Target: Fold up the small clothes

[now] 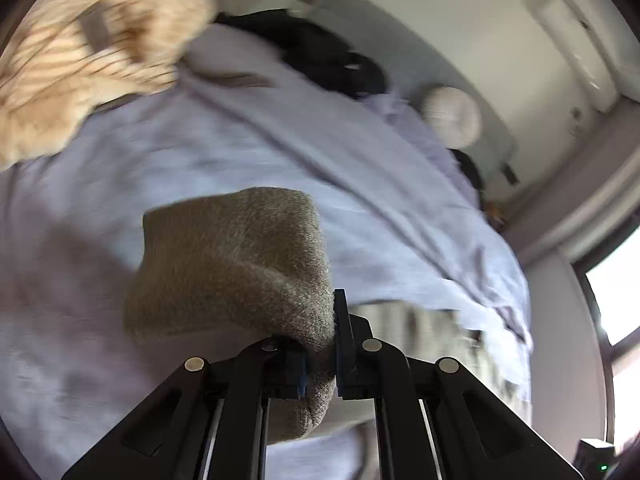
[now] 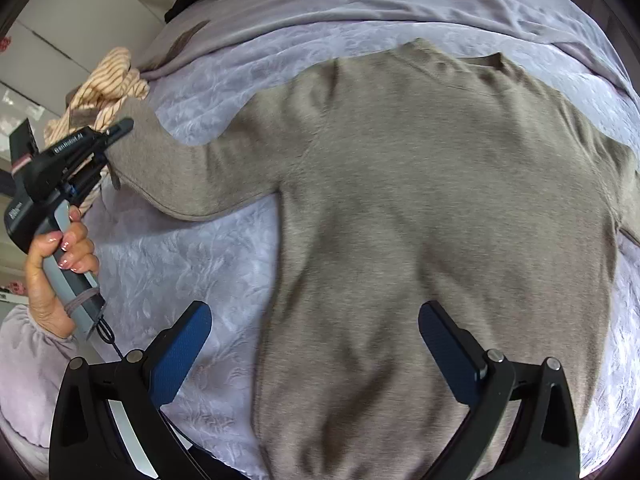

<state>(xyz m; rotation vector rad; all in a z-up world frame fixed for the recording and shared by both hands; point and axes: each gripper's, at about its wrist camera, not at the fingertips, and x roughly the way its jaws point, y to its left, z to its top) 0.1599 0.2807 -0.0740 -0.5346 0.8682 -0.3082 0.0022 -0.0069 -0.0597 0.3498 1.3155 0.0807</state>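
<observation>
Currently | your left gripper [image 2: 116, 132] had its jaws clamped on the sleeve cuff [image 1: 240, 264] at the left, lifted off the bed [image 2: 180, 264] | grey sweater [image 2: 440, 200] lay flat, centre, no fold made yet | your right gripper [image 2: 316, 360] hovered over its hem, jaws wide, holding nothing | striped garment [image 2: 108, 88] waited unfolded.

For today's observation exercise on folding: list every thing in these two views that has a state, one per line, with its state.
Grey-brown sweater: spread flat on the bed, one sleeve cuff lifted.
Sleeve cuff: pinched, raised off the bedspread.
Left gripper: shut on the sleeve cuff.
Right gripper: open, empty, over the sweater hem.
Striped garment: crumpled, unfolded.
Black clothing: heaped, unfolded.
Lilac bedspread: laid out, wrinkled.
</observation>
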